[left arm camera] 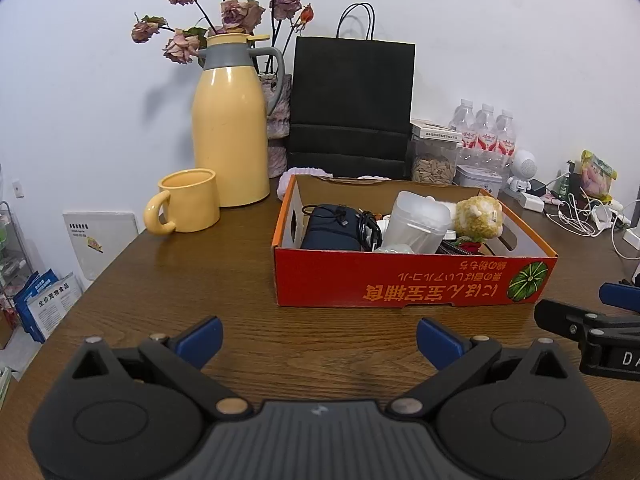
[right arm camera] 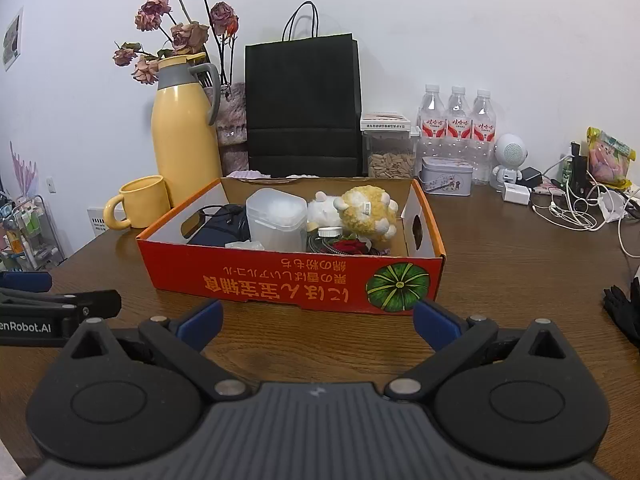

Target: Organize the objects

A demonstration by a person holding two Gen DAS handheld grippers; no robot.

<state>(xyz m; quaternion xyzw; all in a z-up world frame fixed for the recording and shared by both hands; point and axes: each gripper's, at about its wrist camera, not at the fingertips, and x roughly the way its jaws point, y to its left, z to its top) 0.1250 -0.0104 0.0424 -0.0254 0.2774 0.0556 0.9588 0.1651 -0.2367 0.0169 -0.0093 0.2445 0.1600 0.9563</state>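
We see the red cardboard box [right arm camera: 292, 276] of plush toy [right arm camera: 370, 210], plastic container [right arm camera: 276, 218] and dark pouch [left arm camera: 332, 228] on the wooden table [right arm camera: 520, 280]; before it, our left gripper [left arm camera: 320, 338] and right gripper [right arm camera: 316, 322] hover spread, empty.

a brown wooden table [right arm camera: 500, 264] carries a red box [right arm camera: 288, 280], yellow mug [right arm camera: 138, 202], yellow jug [right arm camera: 184, 136], black bag [right arm camera: 302, 108] and 3 bottles [right arm camera: 456, 128].

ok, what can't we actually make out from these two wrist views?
- Bottom of the red box: both views, its front wall and the plastic tub hide what lies low inside.
- Black bag contents: both views, closed sides.
- Dark item at the right wrist view's edge: cut off, unidentifiable.
- Printing on the tin: too small.
- Left gripper and right gripper: open, empty.
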